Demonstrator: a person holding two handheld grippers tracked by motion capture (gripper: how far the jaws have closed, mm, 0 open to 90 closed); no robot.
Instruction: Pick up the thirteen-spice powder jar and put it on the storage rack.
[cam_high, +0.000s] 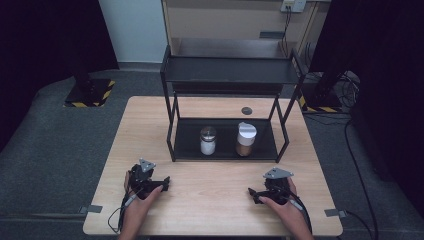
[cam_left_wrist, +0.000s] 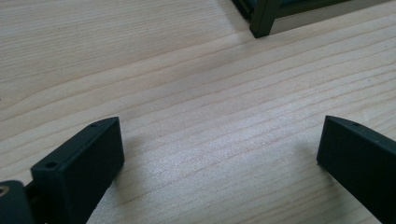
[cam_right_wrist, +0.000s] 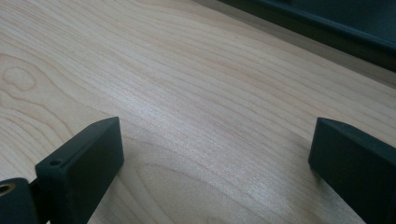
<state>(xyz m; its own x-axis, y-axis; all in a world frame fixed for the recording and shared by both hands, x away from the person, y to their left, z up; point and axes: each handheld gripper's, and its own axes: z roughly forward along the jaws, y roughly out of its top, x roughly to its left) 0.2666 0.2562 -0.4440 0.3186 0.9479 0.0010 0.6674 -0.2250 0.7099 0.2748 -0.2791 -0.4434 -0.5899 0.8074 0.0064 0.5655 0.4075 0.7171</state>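
My left hand-held gripper (cam_high: 161, 183) and right hand-held gripper (cam_high: 256, 194) rest low in the frame on the pale, grained wooden surface (cam_high: 215, 185), jaws spread wide, holding nothing. Beyond, mid-frame, the black metal rack (cam_high: 172, 145) holds a white-filled glass jar (cam_high: 208, 141) beside a white-lidded brown jar (cam_high: 245, 139).

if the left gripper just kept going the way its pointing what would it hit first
Probably the bare tabletop, since the open left gripper tilts down at the wood. If it skimmed above the surface, the front corner leg of the black rack looks next, though depth is hard to judge.
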